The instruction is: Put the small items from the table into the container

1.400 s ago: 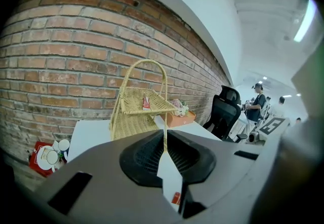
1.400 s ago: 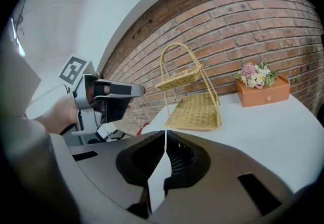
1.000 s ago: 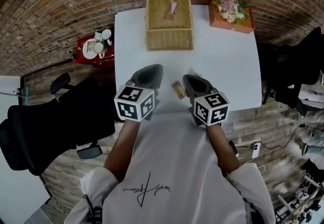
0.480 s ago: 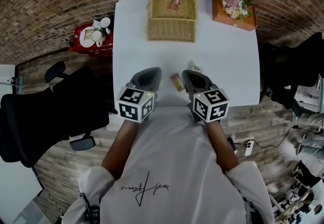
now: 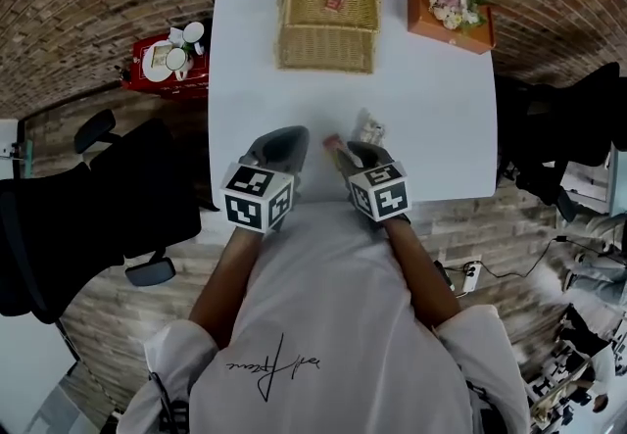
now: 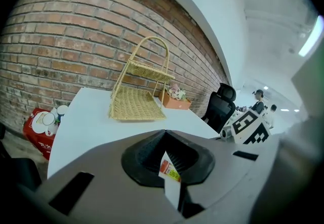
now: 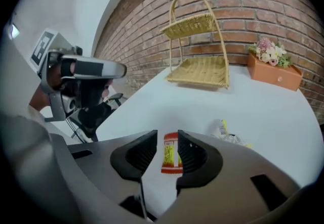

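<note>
Wicker basket (image 5: 326, 48) stands at the far edge of the white worktop (image 5: 431, 99). Well short of it, a red-and-yellow sachet (image 7: 171, 160) lies flat between the fingers of the right gripper (image 7: 166, 143). They are opening and do not press it, probably straddling it for a pinch. The left gripper (image 6: 164, 137), equally short of the basket, has its fingers clenched, apparently on nothing. A crumpled wrapper (image 7: 229, 136) lies just basketward of the sachet.

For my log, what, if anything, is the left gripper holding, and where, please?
A small red packet, pinched at its near end between the fingers.
</note>
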Demonstrator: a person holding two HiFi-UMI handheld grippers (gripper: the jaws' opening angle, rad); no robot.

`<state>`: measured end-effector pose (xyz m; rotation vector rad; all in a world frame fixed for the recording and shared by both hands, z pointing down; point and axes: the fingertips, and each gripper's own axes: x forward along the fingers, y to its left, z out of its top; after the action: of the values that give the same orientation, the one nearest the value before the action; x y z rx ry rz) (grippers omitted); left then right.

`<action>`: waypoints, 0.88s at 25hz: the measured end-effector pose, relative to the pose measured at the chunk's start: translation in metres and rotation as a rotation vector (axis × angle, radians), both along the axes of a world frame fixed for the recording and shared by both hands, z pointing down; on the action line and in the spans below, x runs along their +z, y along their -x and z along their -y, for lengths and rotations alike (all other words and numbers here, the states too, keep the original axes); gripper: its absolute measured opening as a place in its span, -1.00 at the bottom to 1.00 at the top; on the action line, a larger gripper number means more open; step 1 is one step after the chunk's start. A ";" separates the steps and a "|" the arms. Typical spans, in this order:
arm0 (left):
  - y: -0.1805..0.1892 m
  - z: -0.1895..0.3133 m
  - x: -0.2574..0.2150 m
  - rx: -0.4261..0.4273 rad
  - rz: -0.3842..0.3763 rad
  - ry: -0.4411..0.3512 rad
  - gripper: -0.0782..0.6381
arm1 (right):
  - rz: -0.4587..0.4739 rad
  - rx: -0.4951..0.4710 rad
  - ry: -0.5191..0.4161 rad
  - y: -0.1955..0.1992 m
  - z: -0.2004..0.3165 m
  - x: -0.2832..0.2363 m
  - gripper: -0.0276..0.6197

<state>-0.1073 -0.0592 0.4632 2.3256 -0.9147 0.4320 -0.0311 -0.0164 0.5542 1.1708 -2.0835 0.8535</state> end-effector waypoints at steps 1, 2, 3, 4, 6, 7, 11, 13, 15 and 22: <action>0.000 -0.002 0.001 0.004 0.000 0.005 -0.76 | -0.011 -0.010 0.017 0.002 -0.002 0.007 -0.52; -0.001 -0.004 0.003 0.010 0.002 0.010 -0.76 | -0.020 -0.019 0.029 0.003 -0.003 0.012 -0.47; -0.002 -0.008 0.004 0.019 0.005 0.016 -0.76 | -0.031 -0.028 0.039 0.005 -0.005 0.017 -0.46; -0.004 -0.012 0.006 0.027 0.010 0.023 -0.76 | -0.044 -0.038 0.047 0.007 -0.007 0.022 -0.45; -0.005 -0.020 0.011 0.037 0.019 0.041 -0.76 | -0.078 -0.054 0.066 0.010 -0.012 0.033 -0.43; -0.005 -0.023 0.013 0.035 0.022 0.050 -0.76 | -0.100 -0.059 0.074 0.010 -0.014 0.039 -0.42; -0.002 -0.025 0.018 0.004 0.036 0.075 -0.76 | -0.169 -0.073 0.090 0.008 -0.016 0.058 -0.39; -0.002 -0.025 0.019 -0.016 0.040 0.083 -0.76 | -0.197 -0.096 0.077 0.006 -0.017 0.061 -0.39; -0.005 -0.024 0.019 -0.034 0.043 0.086 -0.76 | -0.216 -0.127 0.063 0.004 -0.015 0.061 -0.40; -0.021 -0.020 0.008 -0.088 0.044 0.077 -0.75 | -0.170 -0.187 0.104 -0.003 -0.015 0.063 -0.63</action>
<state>-0.0864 -0.0389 0.4715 2.2051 -1.0001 0.4746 -0.0277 -0.0018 0.6168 0.9430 -1.9500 0.7383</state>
